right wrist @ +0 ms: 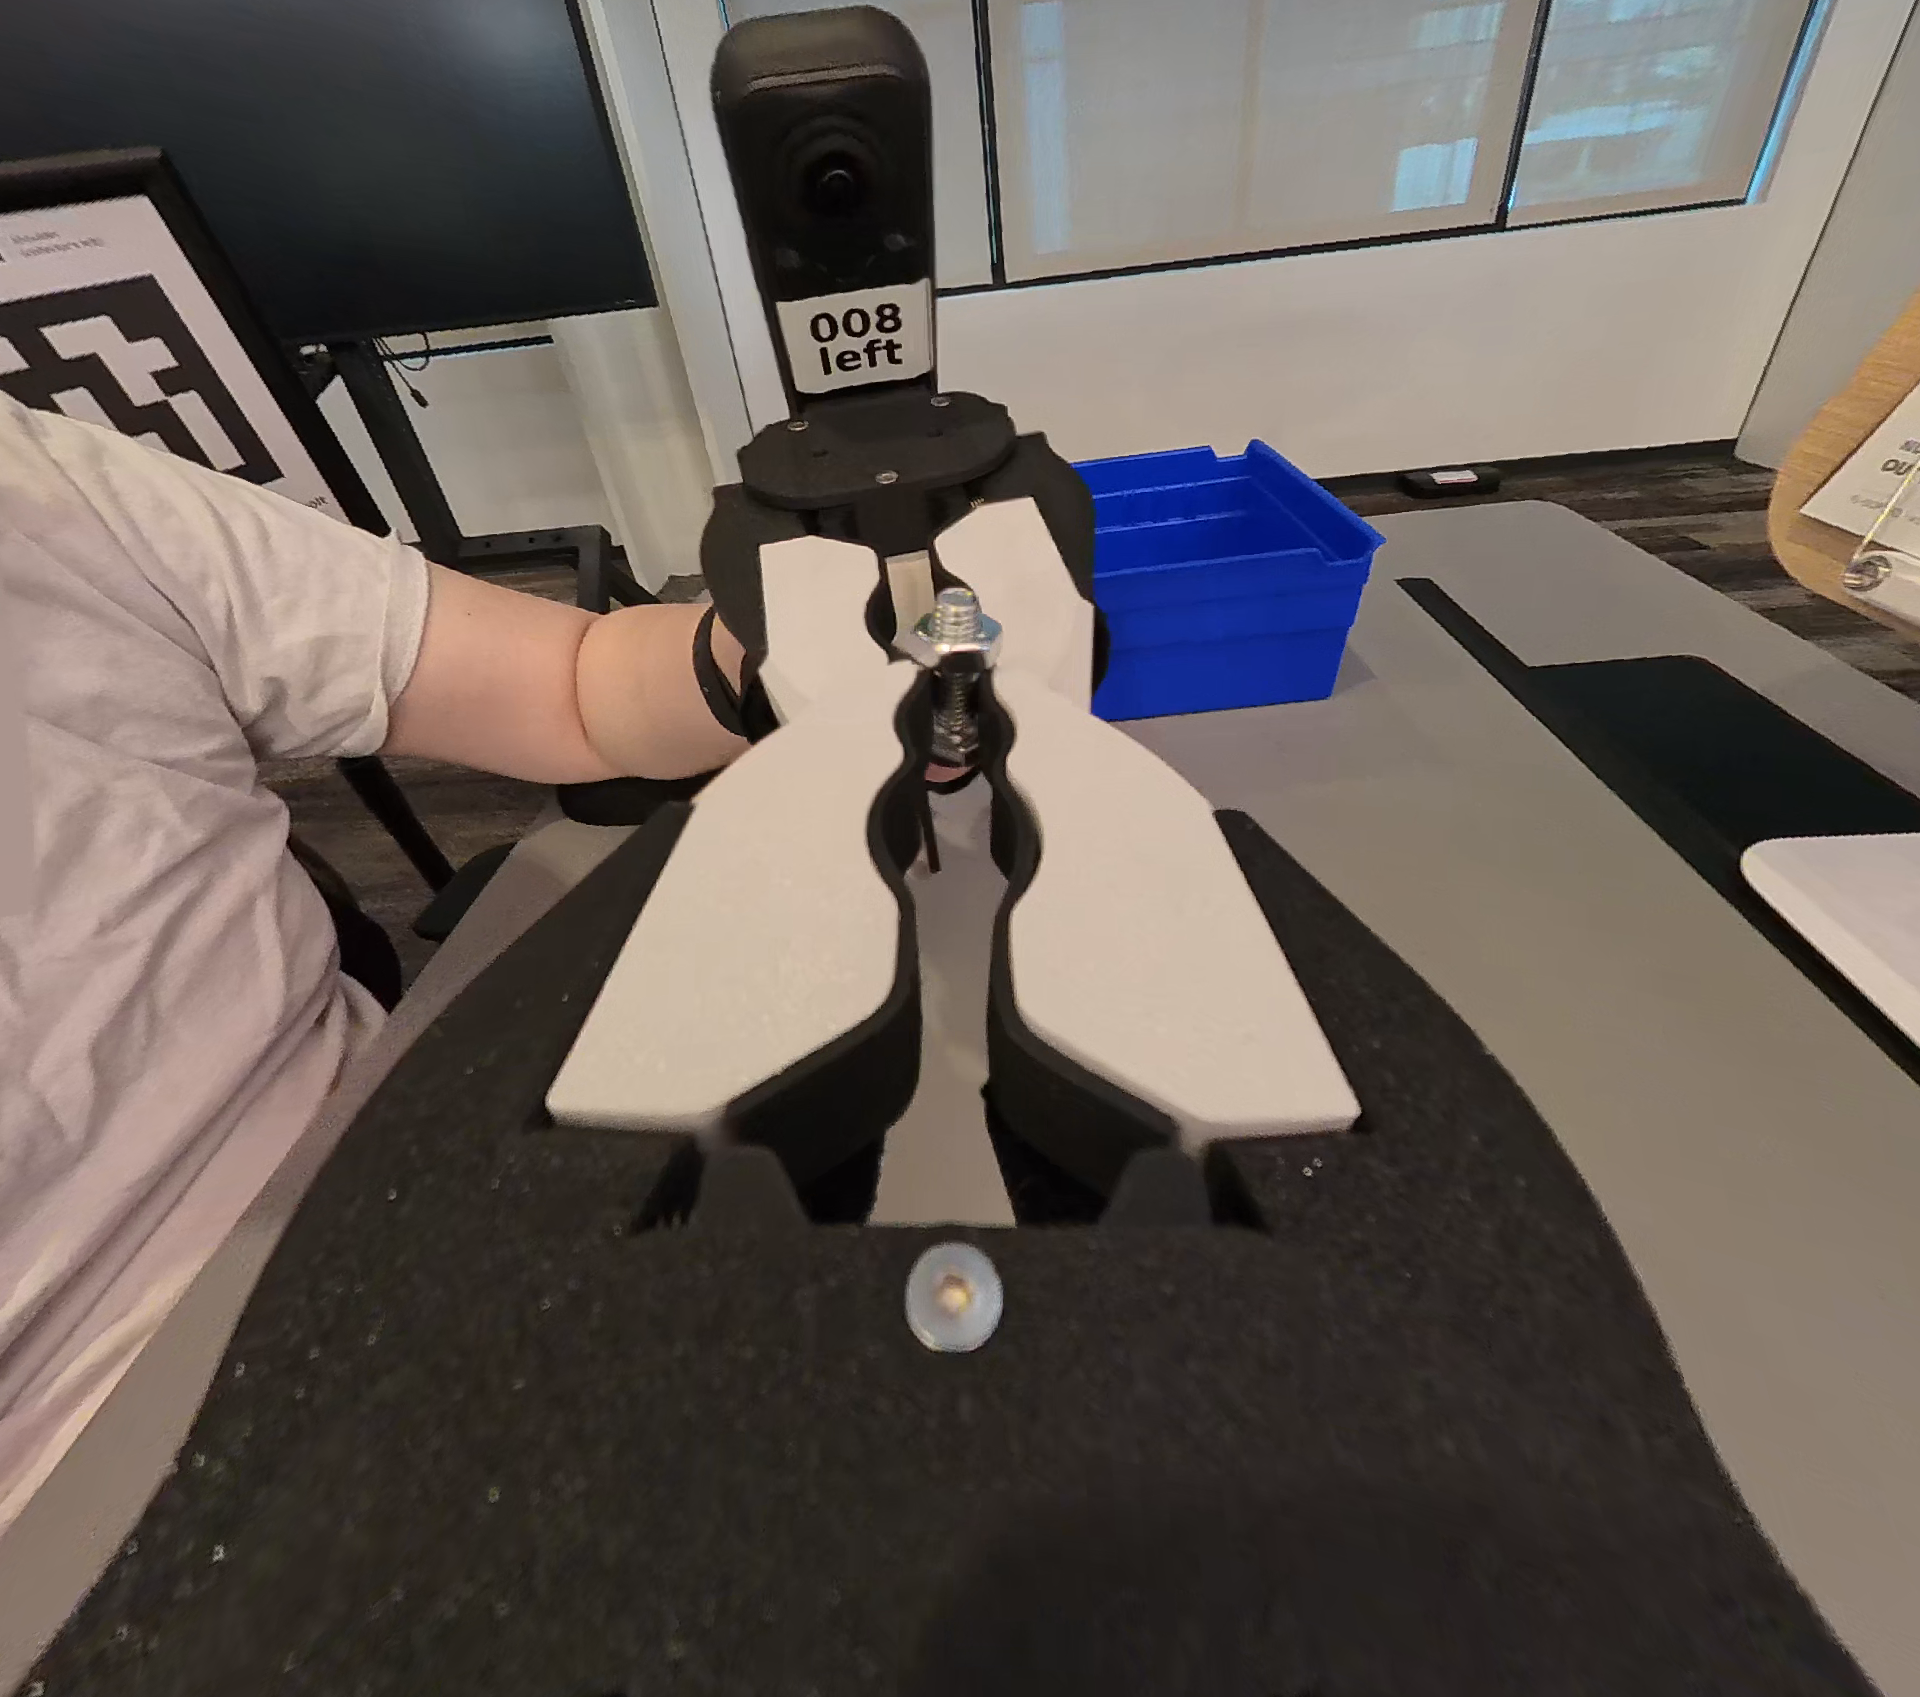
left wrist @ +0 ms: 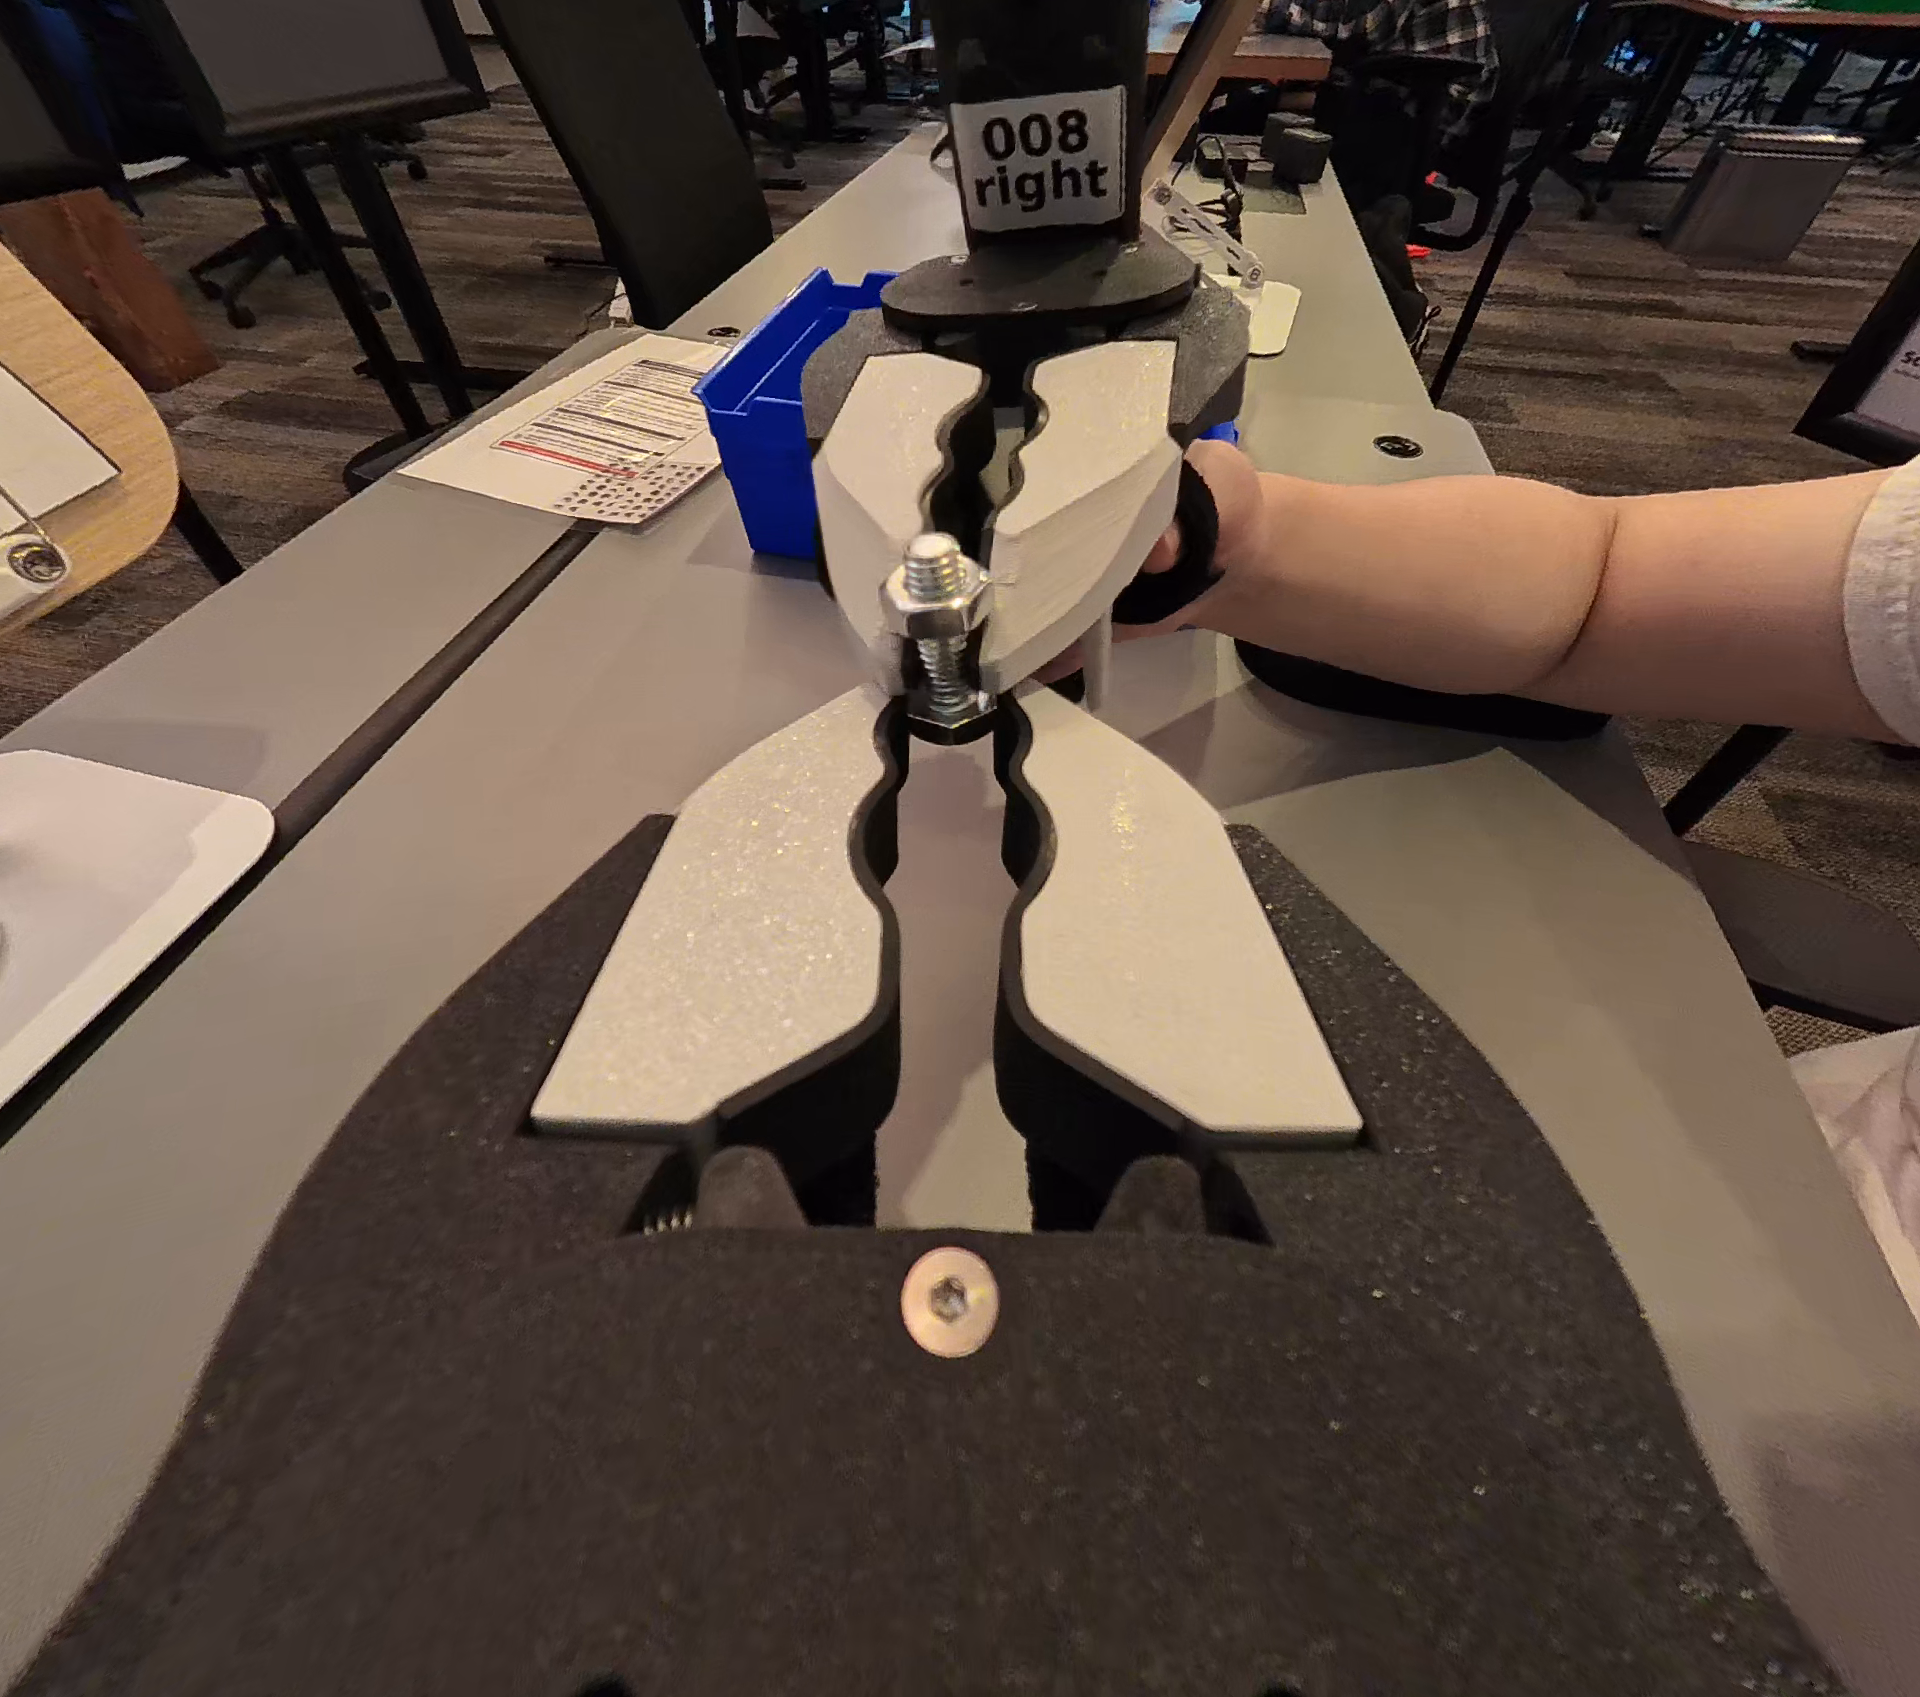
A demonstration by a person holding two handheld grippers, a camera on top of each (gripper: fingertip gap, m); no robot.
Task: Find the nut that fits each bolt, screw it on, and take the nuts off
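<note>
Gripping the hex head at the bottom of the upright bolt (left wrist: 940,660), the left gripper (left wrist: 943,728) has its fingertips closed on it. Just above, the right gripper (left wrist: 935,608) comes in from the opposite side, its fingertips clamped on the nut (left wrist: 933,603), which sits high on the bolt's thread with a short length of thread showing above it. The bolt is held in the air above the grey table (left wrist: 520,712). Behind the bolt, on the table, stands a blue bin (right wrist: 1236,598), and a printed sheet (left wrist: 603,442) lies beside the bin.
</note>
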